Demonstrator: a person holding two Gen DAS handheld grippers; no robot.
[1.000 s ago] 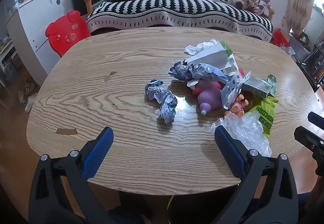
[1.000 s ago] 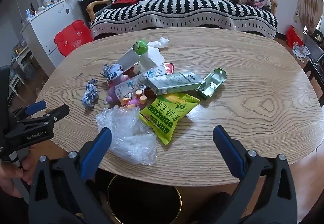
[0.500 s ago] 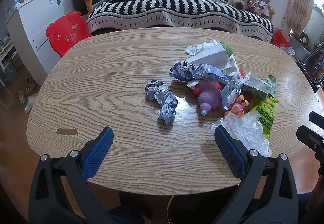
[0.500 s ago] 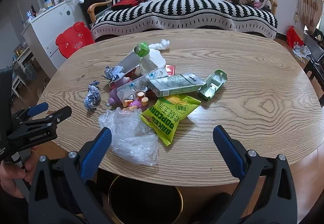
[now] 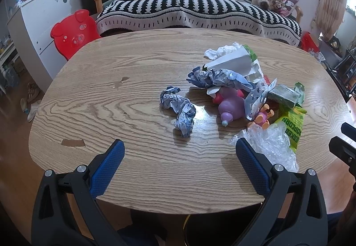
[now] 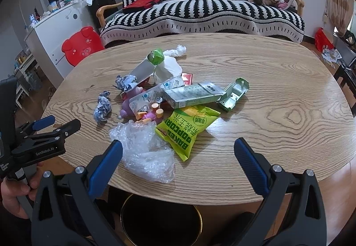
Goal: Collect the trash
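Observation:
A heap of trash lies on the wooden table (image 6: 278,95): a crumpled blue-white paper (image 5: 180,110), clear bubble wrap (image 6: 144,150), a green popcorn bag (image 6: 189,128), a grey-green carton (image 6: 193,95), a white tube with a green cap (image 6: 146,63) and a purple toy bottle (image 5: 231,108). My left gripper (image 5: 180,155) is open above the near table edge, short of the crumpled paper. My right gripper (image 6: 178,152) is open too, its left finger (image 6: 106,161) beside the bubble wrap. Neither holds anything.
A dark bin with a gold rim (image 6: 160,219) stands under the table's near edge. A black-and-white striped sofa (image 6: 200,10) is behind the table. A red pig-shaped chair (image 5: 73,32) and a white cabinet (image 5: 33,23) are at the left. A hand (image 6: 13,195) holds the left gripper's handle.
Both grippers have crept slightly forward toward the table. The trash has not moved and both stay open.

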